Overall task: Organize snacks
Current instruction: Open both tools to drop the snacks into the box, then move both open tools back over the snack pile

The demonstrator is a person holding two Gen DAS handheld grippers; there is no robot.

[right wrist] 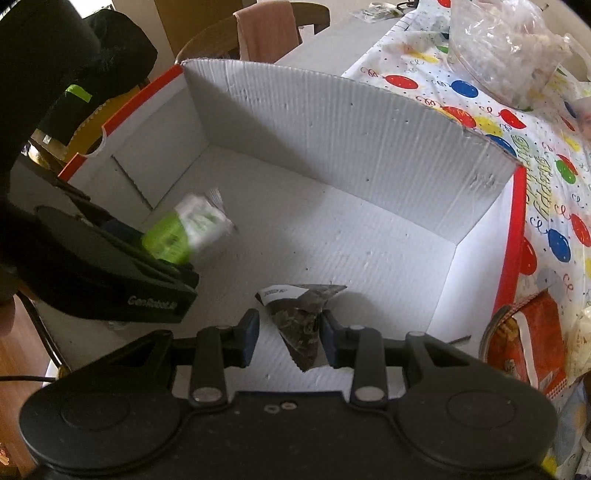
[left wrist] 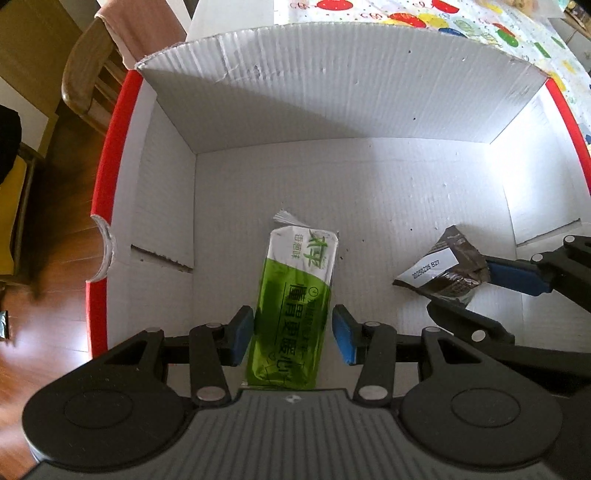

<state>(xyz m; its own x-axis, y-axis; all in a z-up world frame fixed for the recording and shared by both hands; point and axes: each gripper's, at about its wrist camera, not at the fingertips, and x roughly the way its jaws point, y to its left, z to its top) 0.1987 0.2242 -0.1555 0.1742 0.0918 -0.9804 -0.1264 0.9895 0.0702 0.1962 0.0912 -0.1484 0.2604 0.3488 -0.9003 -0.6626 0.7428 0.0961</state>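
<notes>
Left wrist view: your left gripper [left wrist: 293,334] reaches into a white cardboard box [left wrist: 332,110] with a red outer rim. Its blue pads [left wrist: 242,332] stand apart on either side of a green and white snack packet [left wrist: 295,306]; the right pad clears the wrapper, and whether the left pad touches it is hard to tell. At right, your right gripper [left wrist: 476,291] comes in with a dark snack packet [left wrist: 441,271] at its fingers. Beyond the box lie a balloon-print tablecloth [left wrist: 480,26], a wooden chair [left wrist: 85,74] and wood flooring.

Right wrist view: your right gripper [right wrist: 290,338] is spread wide; the dark packet [right wrist: 301,321] touches the right pad only. The left gripper [right wrist: 147,254] blocks the box's left corner, the green packet [right wrist: 184,230] blurred at its tip. An orange snack bag [right wrist: 532,347] and a clear plastic bag [right wrist: 502,48] sit outside on the tablecloth [right wrist: 554,206]
</notes>
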